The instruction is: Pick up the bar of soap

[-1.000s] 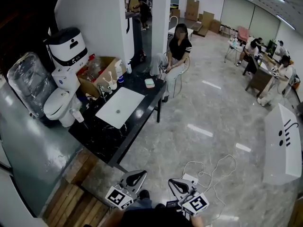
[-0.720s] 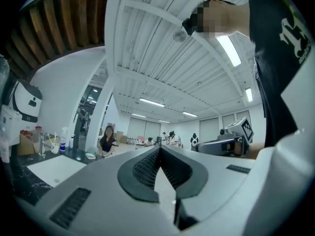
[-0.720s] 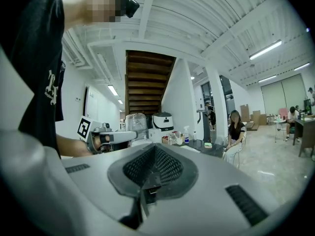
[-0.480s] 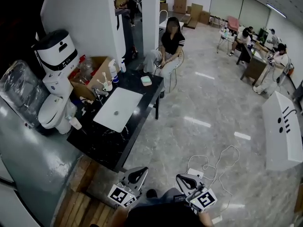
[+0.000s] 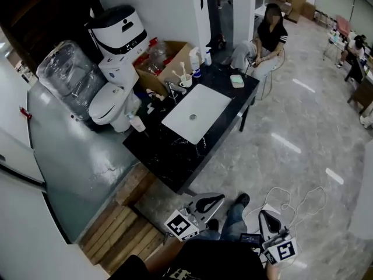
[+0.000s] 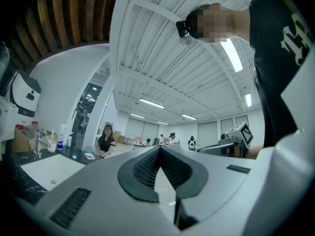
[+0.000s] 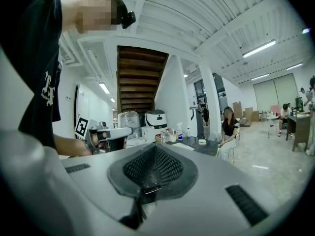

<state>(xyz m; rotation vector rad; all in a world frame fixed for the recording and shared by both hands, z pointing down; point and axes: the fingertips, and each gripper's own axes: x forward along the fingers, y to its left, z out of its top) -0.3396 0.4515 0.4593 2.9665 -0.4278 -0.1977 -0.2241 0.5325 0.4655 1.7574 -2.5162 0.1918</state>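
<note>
Two closed grippers, soap far off on the counter

The pale green bar of soap (image 5: 236, 81) is seen at the far end of the black marble counter (image 5: 157, 150), just beyond the white rectangular basin (image 5: 196, 113). The left gripper (image 5: 211, 202) is held low by the counter's near end, its jaws pressed together with nothing between them. The right gripper (image 5: 265, 217) is held beside it over the grey floor (image 5: 291, 127), jaws likewise closed and empty. Both are kept well apart from the soap.
</note>
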